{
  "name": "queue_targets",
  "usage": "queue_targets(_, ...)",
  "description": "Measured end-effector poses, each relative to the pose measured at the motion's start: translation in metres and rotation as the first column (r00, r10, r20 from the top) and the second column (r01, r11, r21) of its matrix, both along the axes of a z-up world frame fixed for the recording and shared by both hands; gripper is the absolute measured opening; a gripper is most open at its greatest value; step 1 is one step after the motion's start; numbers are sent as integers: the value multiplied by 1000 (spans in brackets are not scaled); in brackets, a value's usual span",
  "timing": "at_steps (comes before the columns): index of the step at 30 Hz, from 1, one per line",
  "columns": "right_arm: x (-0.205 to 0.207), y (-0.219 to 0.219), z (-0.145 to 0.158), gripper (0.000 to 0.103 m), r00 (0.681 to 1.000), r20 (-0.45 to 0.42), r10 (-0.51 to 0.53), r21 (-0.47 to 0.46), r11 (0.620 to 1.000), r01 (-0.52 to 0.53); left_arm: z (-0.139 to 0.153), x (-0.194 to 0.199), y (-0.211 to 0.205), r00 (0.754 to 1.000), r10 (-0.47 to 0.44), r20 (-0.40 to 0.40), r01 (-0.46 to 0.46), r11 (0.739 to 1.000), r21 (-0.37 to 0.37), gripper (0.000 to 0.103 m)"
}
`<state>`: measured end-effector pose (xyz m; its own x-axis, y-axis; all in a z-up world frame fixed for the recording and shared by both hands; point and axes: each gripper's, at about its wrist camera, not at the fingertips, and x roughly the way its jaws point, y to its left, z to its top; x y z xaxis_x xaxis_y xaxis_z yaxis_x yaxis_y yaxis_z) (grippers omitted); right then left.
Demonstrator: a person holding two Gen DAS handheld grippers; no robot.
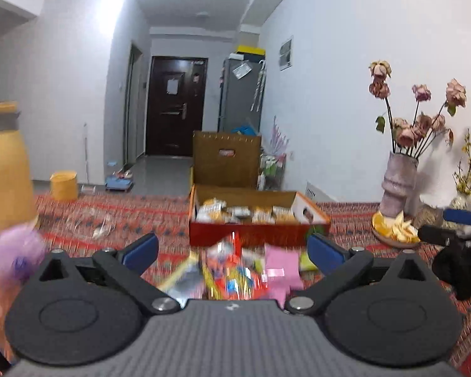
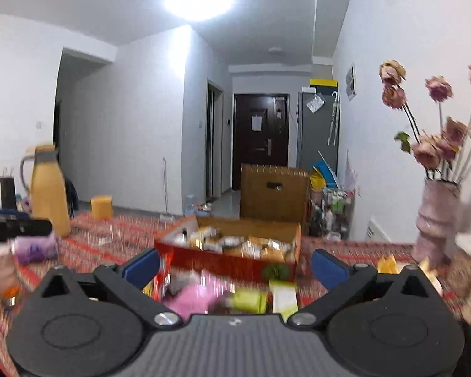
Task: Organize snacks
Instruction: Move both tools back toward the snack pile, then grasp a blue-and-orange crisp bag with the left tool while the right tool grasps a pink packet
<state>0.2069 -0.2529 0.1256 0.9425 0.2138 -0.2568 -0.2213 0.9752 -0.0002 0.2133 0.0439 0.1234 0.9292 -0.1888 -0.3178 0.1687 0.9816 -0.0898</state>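
Both grippers spread wide — left gripper (image 1: 232, 248), right gripper (image 2: 235, 264) — snack box (image 1: 251, 234) ahead.

Straight ahead, a blurred heap of loose snacks (image 1: 235, 270) fills the near cloth, with the open box (image 1: 254, 235) just beyond it. The yellow jug (image 1: 8, 169) blocks the far left, the vase (image 1: 397, 185) and peel plate (image 1: 392, 229) the right; bare tablecloth (image 1: 125, 213) lies between jug and box.

right tongs (image 2: 234, 262) spread wide, blurred snack pile (image 2: 223, 295), open snack box (image 2: 232, 248) beyond
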Motion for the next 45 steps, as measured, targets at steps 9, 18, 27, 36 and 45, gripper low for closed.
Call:
queue_targets(9,-78,10,-98,103,980,-175,-92,-1,996,94,-80,-56,-8,977,46,-208,-33,997,68,103)
queue_targets(18,-103,9,-135,103,957,-268,-115,2,993,120,-104,-70,-4,958,68,-278,-51,997,66,103)
queue_targets(27,-89,11,-135,103,953,-280,-114,27,992,126,-107,-54,-7,953,63,-297,-46,997,62,103)
queue_targets(36,-49,15,-130,103,946,-298,-123,1,992,129,-100,0,-7,954,13,-298,-19,1000,-18,103)
queue_targets(45,20,20,-105,101,957,-271,-105,26,993,116,-75,117,-28,979,-54,-195,58,998,18,103)
